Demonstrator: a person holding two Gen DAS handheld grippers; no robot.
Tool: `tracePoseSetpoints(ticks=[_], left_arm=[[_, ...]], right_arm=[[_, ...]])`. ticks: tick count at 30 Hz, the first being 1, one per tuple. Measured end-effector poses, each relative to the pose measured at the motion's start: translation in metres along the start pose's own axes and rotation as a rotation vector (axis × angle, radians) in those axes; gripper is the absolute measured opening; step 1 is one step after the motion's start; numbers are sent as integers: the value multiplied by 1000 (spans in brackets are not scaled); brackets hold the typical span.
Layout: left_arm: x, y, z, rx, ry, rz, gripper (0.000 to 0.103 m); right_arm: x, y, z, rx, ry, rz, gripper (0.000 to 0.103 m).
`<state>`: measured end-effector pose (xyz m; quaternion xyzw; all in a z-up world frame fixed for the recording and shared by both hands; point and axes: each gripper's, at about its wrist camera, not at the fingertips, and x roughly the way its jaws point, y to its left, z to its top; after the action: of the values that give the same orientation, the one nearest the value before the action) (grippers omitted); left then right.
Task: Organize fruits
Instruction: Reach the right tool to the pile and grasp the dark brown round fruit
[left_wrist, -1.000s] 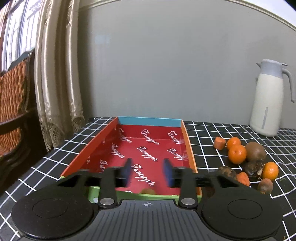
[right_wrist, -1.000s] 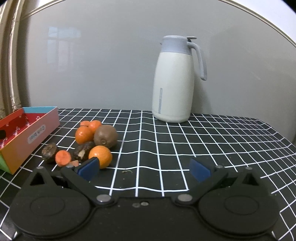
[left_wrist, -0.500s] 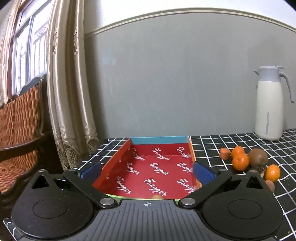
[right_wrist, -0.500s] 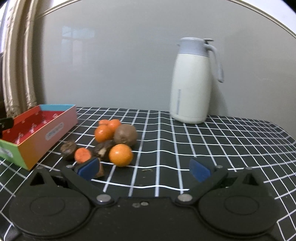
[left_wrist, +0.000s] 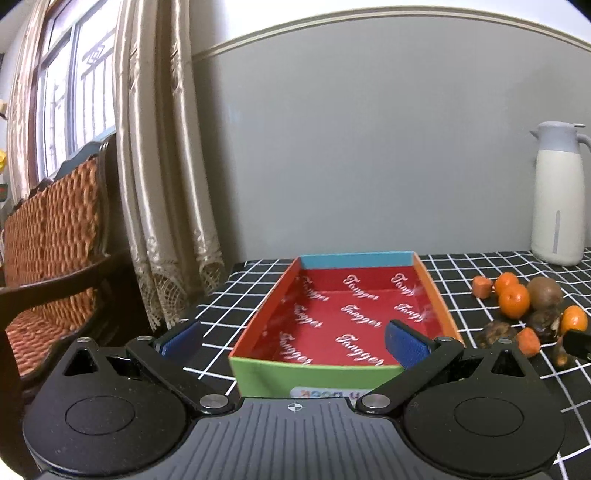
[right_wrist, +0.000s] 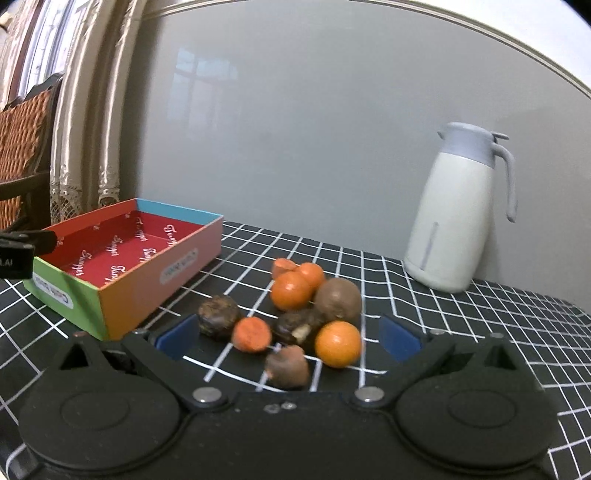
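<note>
A colourful open box (left_wrist: 295, 376) with a red printed floor lies on the black checked tablecloth, straight ahead of my left gripper (left_wrist: 293, 341), which is open and holds nothing. To the box's right sits a fruit pile: tangerines (right_wrist: 338, 343) (right_wrist: 291, 290), a brown kiwi (right_wrist: 338, 299), dark wrinkled fruits (right_wrist: 218, 315) (right_wrist: 297, 326), a reddish-orange piece (right_wrist: 252, 334) and a small brown fruit (right_wrist: 287, 367). My right gripper (right_wrist: 288, 338) is open just in front of the pile; the nearest fruits show between its blue pads (right_wrist: 173, 338), untouched. The same box (right_wrist: 159, 284) appears left of the pile.
A white jug with a grey lid (right_wrist: 458, 221) stands at the back right against the grey wall. A wicker-backed wooden chair (left_wrist: 48, 240) and beige curtains (left_wrist: 162, 184) are past the table's left edge. Bare cloth (right_wrist: 480, 325) lies right of the pile.
My left gripper's jaws spread from narrow to wide and drew back from the box. My right gripper swung left and closer, so the fruit pile now sits between its fingers.
</note>
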<state>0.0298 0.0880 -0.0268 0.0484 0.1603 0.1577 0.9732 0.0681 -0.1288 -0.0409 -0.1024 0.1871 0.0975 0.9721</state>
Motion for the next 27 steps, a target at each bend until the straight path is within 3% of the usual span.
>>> tracePoseSetpoints(ticks=[12,17,27], left_arm=[[12,16,-7,-49,38,-34,103],[11,18,-8,-65,36,-43,103],[16,22,-9,-86,54,-46,103]], right_arm=[[34,29,13,30,22,62,89],[50,35,16,7,41,74,72],[73,48,16,-38,112,109,58]])
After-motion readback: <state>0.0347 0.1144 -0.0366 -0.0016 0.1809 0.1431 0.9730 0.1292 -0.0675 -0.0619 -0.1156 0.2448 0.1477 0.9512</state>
